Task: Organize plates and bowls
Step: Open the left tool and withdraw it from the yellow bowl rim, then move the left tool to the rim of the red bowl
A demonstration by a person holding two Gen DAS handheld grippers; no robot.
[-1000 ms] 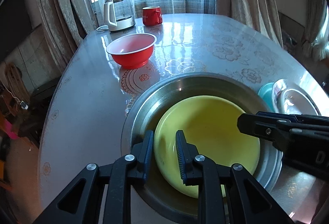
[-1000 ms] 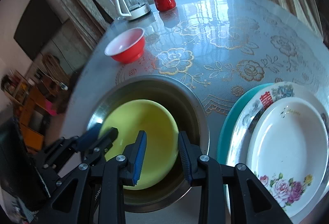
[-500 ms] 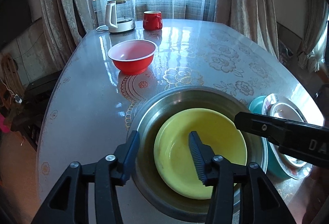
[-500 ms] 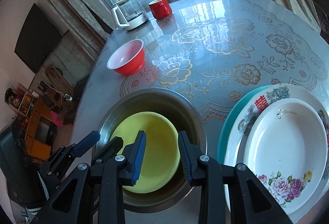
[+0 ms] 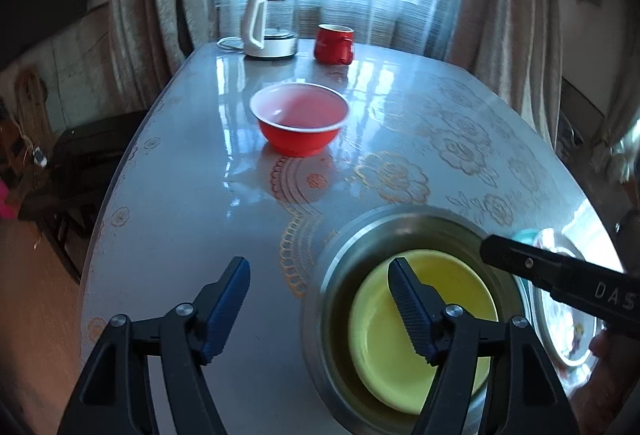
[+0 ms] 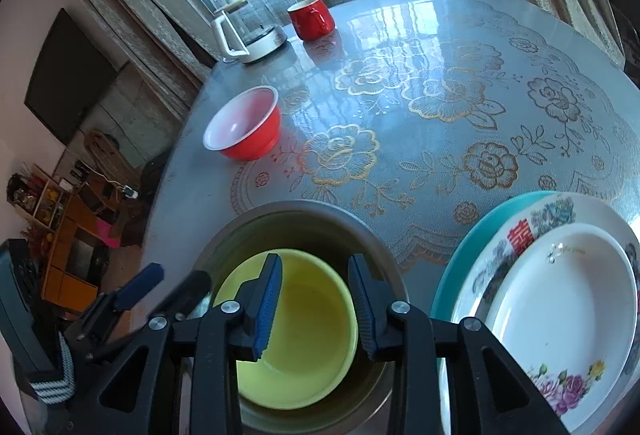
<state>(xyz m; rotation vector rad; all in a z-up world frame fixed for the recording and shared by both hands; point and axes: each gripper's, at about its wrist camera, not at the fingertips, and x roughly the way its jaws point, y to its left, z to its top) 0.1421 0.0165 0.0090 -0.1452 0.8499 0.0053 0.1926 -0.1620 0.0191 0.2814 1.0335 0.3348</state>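
My left gripper [image 5: 318,309] had let go of the steel bowl [image 5: 400,227], its jaws opening with nothing between. The yellow bowl [image 6: 304,331] sat nested inside. My right gripper [image 6: 314,309] hovered, jaws part-spread, empty. Red bowl [image 5: 300,123] remained unstacked.

My left gripper [image 5: 318,301] has black plastic arms with silver screws and blue ribbed pads. My right gripper [image 6: 314,309] looks the same, and white letters "DAS" are on its side in the left view.
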